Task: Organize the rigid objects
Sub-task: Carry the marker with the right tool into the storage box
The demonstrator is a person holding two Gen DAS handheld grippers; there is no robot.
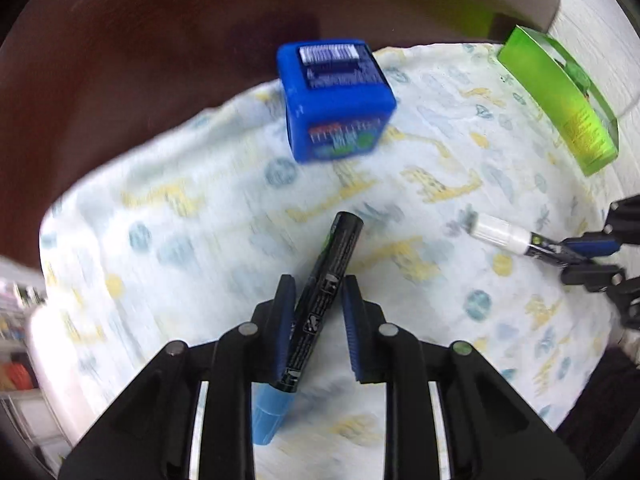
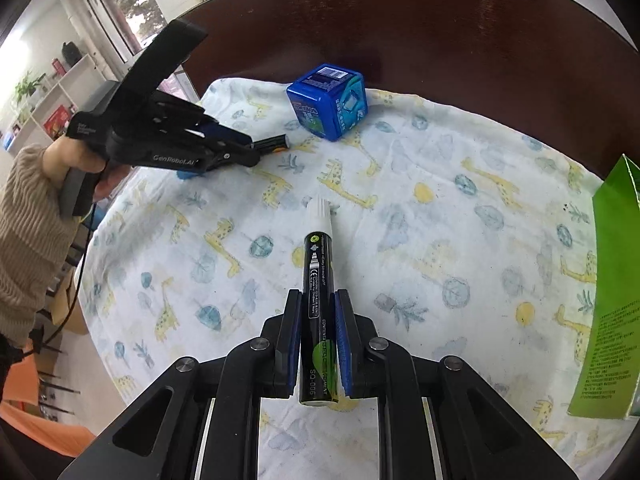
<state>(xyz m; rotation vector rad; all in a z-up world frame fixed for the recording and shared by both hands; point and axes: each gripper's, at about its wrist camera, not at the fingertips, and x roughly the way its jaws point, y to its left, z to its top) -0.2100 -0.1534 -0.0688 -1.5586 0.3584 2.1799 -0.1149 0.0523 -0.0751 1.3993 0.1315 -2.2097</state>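
A: Start at the jaws. What has the left gripper (image 1: 316,300) got?

B: A black marker with a blue cap (image 1: 320,300). It lies slanted between the jaws, which are nearly closed; the left pad touches the barrel, but blur hides whether the right one does. The cap end points back toward the camera, the barrel's other end out over the cloth.

A: And the right gripper (image 2: 318,320)?

B: Its jaws are fully clamped on a black marker with a white cap (image 2: 319,300), the white cap pointing away over the cloth.

A: What lies beyond them?

B: A pale cloth printed with giraffes (image 2: 440,208) covers the near part of the dark wooden bench (image 2: 440,32). A blue cube-shaped box (image 2: 328,100) stands at the cloth's far edge, well apart from both markers. A green carton (image 2: 612,300) stands upright at the right edge.

A: The person?

B: In the right wrist view, at the left, a hand (image 2: 76,160) in a ribbed beige sleeve (image 2: 28,232) holds the left gripper's handle.
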